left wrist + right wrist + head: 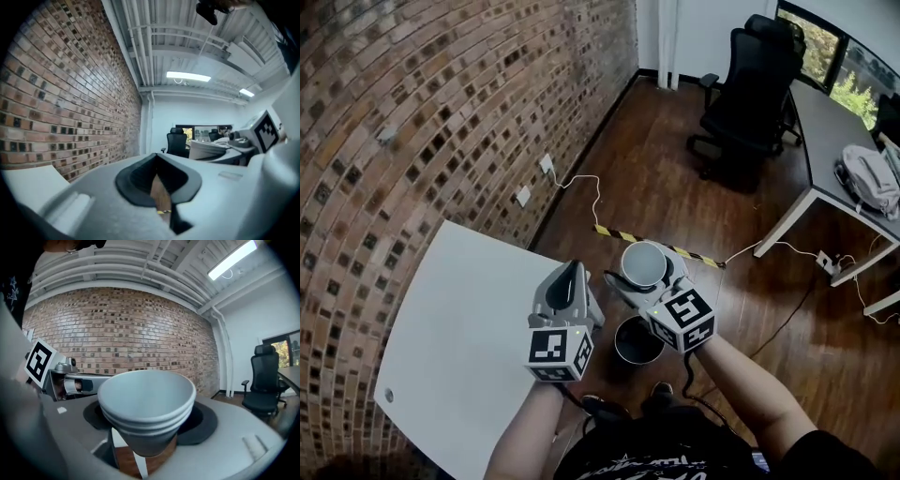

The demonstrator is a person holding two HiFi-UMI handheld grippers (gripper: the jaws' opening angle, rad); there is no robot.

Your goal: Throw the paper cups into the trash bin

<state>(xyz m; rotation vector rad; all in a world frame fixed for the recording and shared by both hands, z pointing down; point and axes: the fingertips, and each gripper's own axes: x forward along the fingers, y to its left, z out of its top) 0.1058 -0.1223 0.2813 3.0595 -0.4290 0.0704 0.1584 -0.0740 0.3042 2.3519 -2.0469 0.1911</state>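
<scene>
A stack of white paper cups stands upright between the jaws of my right gripper, which is shut on it. In the right gripper view the paper cups fill the middle, mouth up, with the right gripper clamped round their lower part. The small black trash bin stands on the wooden floor just below and nearer to me than the cups. My left gripper hovers beside the table edge, left of the cups, with its jaws together and nothing in them. The left gripper shows only a thin slit of floor.
A white table lies at the left against the brick wall. A black office chair and a grey desk stand at the far right. Cables and a yellow-black strip cross the wooden floor.
</scene>
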